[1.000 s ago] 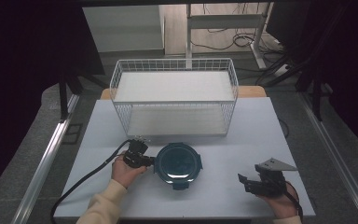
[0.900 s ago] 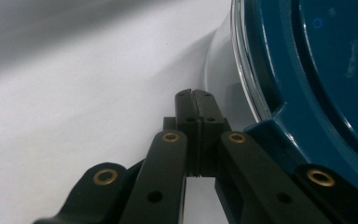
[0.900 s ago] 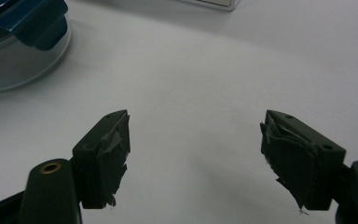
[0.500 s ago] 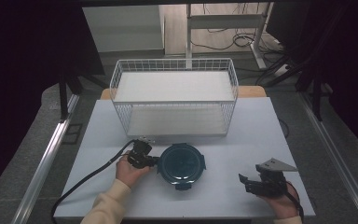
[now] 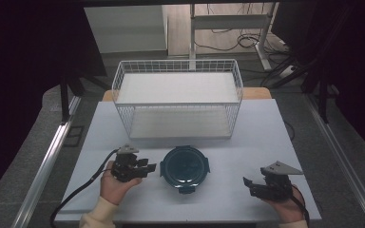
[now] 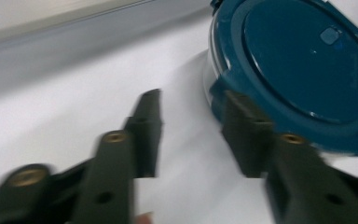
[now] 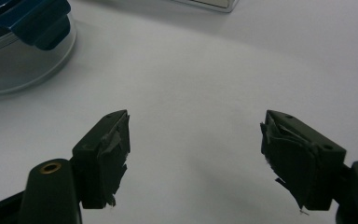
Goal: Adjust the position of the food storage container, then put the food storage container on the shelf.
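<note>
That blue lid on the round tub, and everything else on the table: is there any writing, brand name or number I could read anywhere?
None can be read.
The blue lid of the clear container bears one small raised square mark; it is too blurred to tell whether it carries any lettering.
The wire basket, the table and the left gripper and right gripper show no writing.

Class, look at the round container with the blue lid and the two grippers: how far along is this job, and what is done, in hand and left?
Done: the container sits closed on the table, lid on. In hand: the left gripper is beside its left edge, jaws just opened, nothing between them. The right gripper rests open and apart. Left, probably: gripping the container, perhaps to move it to the wire basket.
</note>
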`<action>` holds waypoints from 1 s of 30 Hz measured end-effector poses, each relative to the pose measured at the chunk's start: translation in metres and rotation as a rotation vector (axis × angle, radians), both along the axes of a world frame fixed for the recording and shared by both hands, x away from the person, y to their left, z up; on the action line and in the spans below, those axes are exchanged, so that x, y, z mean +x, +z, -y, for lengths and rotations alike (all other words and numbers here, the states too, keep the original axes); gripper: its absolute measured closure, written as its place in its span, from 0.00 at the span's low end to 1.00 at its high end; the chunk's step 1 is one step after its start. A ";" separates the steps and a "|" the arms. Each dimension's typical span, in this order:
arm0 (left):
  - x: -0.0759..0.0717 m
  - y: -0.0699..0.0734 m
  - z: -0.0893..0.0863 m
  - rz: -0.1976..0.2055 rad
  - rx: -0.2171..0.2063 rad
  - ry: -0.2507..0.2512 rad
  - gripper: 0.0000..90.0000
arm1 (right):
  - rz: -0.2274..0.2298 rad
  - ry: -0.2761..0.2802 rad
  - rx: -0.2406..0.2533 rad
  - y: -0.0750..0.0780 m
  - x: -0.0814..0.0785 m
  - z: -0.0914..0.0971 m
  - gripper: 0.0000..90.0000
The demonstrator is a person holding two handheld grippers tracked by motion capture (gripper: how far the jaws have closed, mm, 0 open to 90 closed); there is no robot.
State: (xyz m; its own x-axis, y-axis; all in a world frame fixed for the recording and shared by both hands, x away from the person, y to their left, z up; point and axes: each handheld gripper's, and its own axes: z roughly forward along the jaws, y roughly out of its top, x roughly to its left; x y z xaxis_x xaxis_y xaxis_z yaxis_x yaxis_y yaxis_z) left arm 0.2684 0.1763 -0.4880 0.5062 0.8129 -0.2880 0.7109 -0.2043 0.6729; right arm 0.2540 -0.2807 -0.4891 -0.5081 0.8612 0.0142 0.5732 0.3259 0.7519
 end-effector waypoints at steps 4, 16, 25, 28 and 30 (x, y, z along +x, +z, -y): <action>-0.020 0.003 -0.016 0.026 -0.034 0.032 0.47 | -0.001 0.007 -0.003 -0.001 0.000 -0.001 0.26; -0.028 0.006 -0.020 0.054 -0.051 0.020 0.32 | 0.006 0.072 0.034 0.001 -0.001 -0.013 0.26; -0.028 0.010 -0.020 0.036 -0.141 -0.009 0.23 | 0.027 0.063 0.088 0.006 -0.004 -0.017 0.25; -0.028 0.010 -0.019 0.024 -0.161 -0.012 0.22 | 0.012 0.072 0.114 0.007 -0.005 -0.018 0.25; -0.026 0.009 -0.019 0.011 -0.159 -0.011 0.22 | 0.005 0.082 0.126 0.007 -0.005 -0.020 0.25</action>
